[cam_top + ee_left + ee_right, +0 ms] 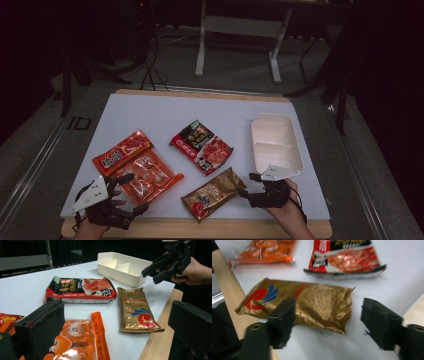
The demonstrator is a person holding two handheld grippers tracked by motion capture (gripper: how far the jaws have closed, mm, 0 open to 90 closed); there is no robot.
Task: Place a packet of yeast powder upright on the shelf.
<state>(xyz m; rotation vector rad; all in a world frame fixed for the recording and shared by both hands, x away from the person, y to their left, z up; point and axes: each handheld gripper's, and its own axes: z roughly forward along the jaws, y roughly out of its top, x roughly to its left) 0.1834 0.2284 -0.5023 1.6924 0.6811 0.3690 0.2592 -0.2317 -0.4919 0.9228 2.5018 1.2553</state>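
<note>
Gold packet (214,194) on table (165,112), tray (276,145) behind right.

Glossy crinkled foil (gold packet (312,305))

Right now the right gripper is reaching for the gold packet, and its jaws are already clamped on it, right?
Not quite. The right gripper is reaching for the gold packet, but its jaws stand open on either side of the packet's near end, without pressing on it. The right gripper view shows this.

Dim room, lit tabletop, glare on foil, right gripper view motion-blurred.
</note>
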